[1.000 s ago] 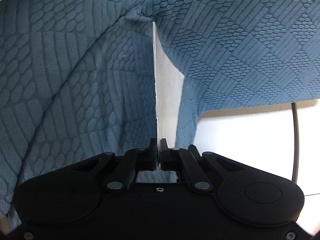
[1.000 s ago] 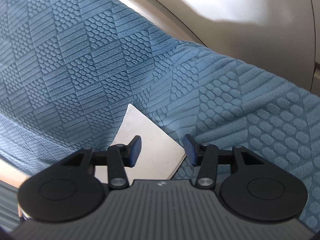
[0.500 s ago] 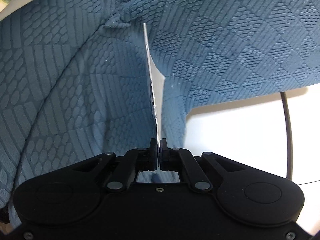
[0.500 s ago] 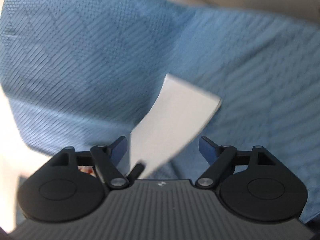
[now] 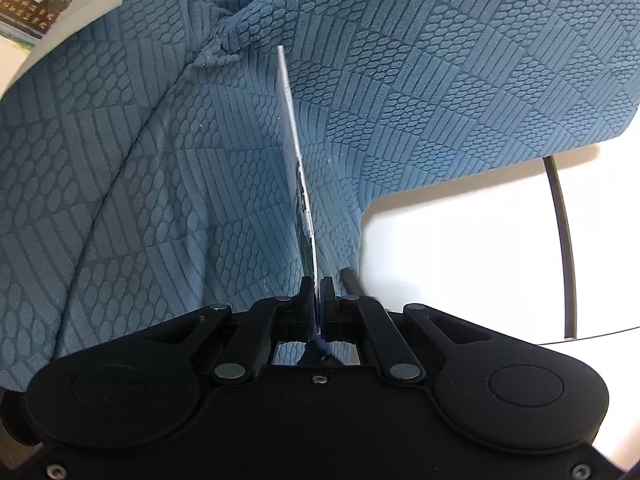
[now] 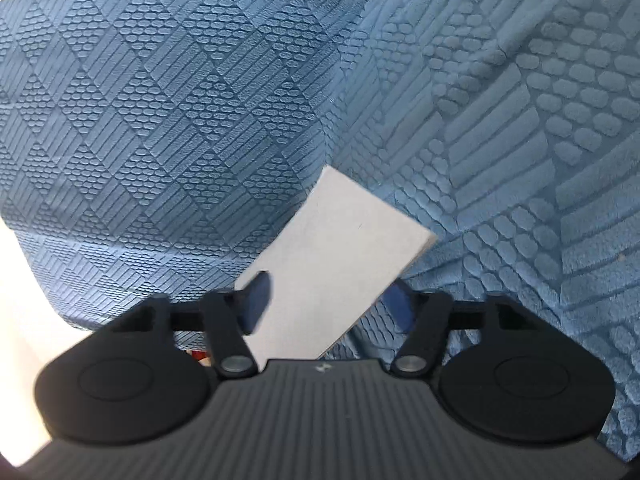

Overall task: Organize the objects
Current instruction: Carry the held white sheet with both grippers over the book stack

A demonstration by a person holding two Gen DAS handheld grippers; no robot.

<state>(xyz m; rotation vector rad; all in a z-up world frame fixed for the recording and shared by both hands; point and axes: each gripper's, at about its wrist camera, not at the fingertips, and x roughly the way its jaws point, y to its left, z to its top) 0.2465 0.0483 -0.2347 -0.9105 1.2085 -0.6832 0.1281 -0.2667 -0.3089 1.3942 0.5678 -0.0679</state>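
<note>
A deep-blue, quilt-patterned fabric cover (image 5: 440,80) is draping over the furniture and filling both views. A flat white rectangular card (image 6: 340,264) is standing edge-on in the left gripper (image 5: 316,300), whose jaws are clenched on its near end, its long axis running straight ahead. The right gripper (image 6: 326,304) is closing around the same card, which lies between its pads, not yet pinched.
</note>
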